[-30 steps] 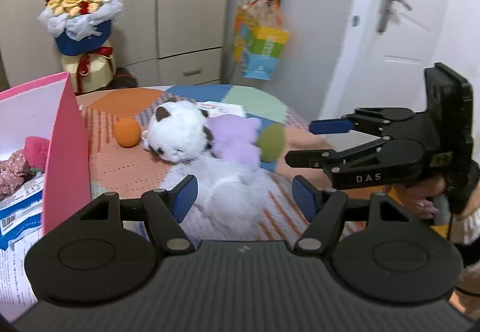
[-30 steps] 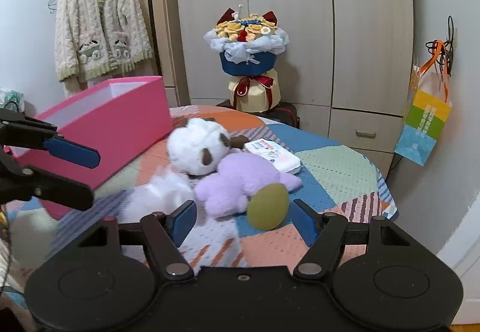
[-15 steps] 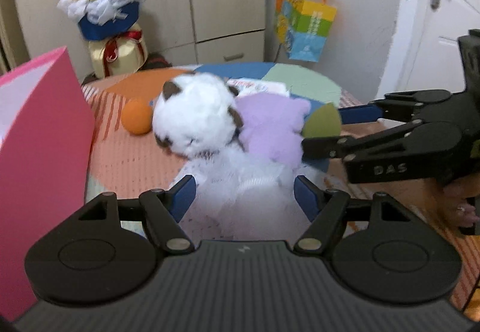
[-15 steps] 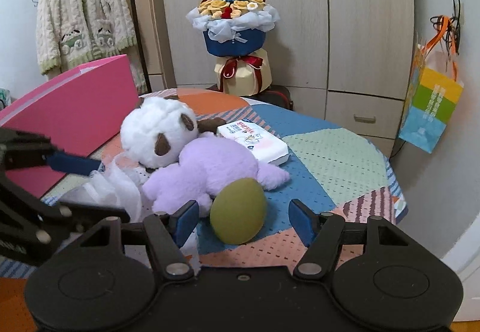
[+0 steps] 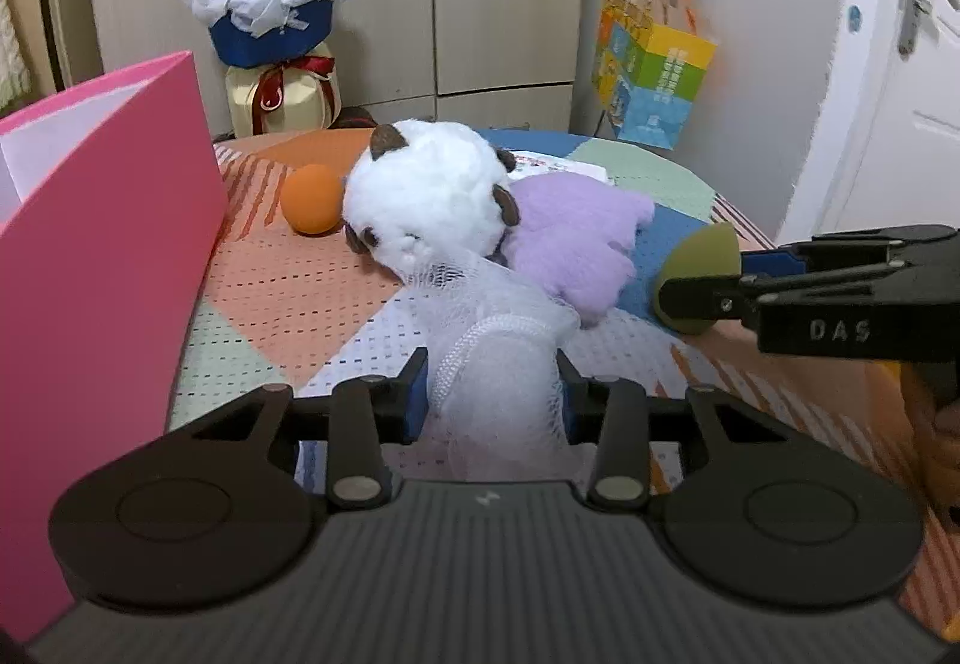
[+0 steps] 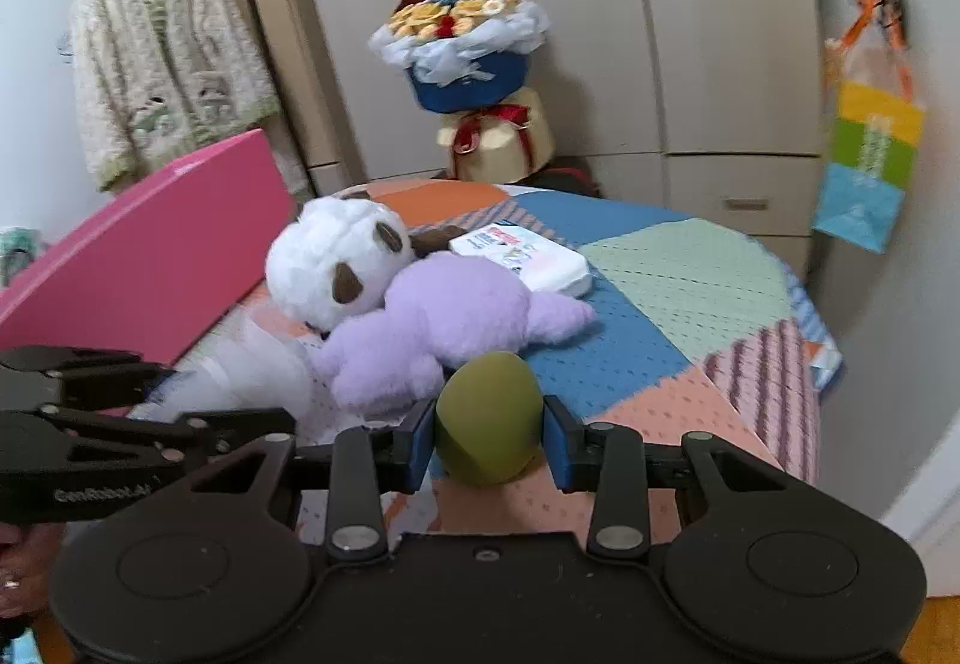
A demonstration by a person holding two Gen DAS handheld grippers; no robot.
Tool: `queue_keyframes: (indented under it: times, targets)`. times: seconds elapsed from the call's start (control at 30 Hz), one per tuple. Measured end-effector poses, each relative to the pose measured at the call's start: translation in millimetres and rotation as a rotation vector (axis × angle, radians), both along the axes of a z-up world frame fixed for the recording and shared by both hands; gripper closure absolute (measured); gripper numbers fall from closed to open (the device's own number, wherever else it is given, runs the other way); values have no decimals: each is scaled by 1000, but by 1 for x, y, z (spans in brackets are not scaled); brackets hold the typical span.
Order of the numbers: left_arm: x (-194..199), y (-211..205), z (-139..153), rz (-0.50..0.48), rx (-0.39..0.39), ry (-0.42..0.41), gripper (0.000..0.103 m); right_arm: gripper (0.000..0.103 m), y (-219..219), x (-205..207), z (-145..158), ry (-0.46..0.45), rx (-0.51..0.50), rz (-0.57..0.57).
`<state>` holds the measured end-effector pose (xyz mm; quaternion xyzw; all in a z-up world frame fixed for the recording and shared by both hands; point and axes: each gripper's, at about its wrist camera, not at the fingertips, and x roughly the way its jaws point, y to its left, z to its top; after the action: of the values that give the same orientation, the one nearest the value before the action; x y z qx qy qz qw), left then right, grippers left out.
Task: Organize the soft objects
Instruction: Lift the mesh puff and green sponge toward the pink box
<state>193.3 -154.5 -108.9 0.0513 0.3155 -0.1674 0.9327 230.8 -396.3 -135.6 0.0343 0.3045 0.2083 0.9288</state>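
Left tongs (image 5: pixel 491 401): my blue pads press both sides of the white mesh puff (image 5: pixel 498 364), which lies on the patchwork tablecloth (image 5: pixel 288 298).
Right tongs (image 6: pixel 487 442): my pads are closed against the olive-green egg (image 6: pixel 487 418), just in front of the purple plush (image 6: pixel 444 322).
White plush (image 5: pixel 426 202): touches the puff's net and the purple plush.
Orange ball (image 5: pixel 312 199): partly hidden behind the white plush.
Pink box (image 5: pixel 102 244): contents hidden by its wall.
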Motion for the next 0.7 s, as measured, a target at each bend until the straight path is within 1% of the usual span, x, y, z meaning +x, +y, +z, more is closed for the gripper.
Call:
queue_keyframes:
  times: [0.1,0.2,0.3,0.37,0.53,0.7]
  targets:
    - [-9,5,7,-5,-13,-5,66,60,9,-15,2,1,-24,-31]
    - [-21,12,13,-12,-43,1,66,61,14,-26,7,32,16,-9]
    - [-36,21,19,-19,-66,4,66,61,26,-41,11,26,-14,-10]
    - [-44,28,21,-23,-80,20,66,61,35,-52,12,26,-41,-14]
    - [-65,46,26,-37,-105,74,66,61,46,-77,13,72,-62,-45]
    - [-85,66,29,-55,-102,122,66,61,54,-101,16,98,-79,-60]
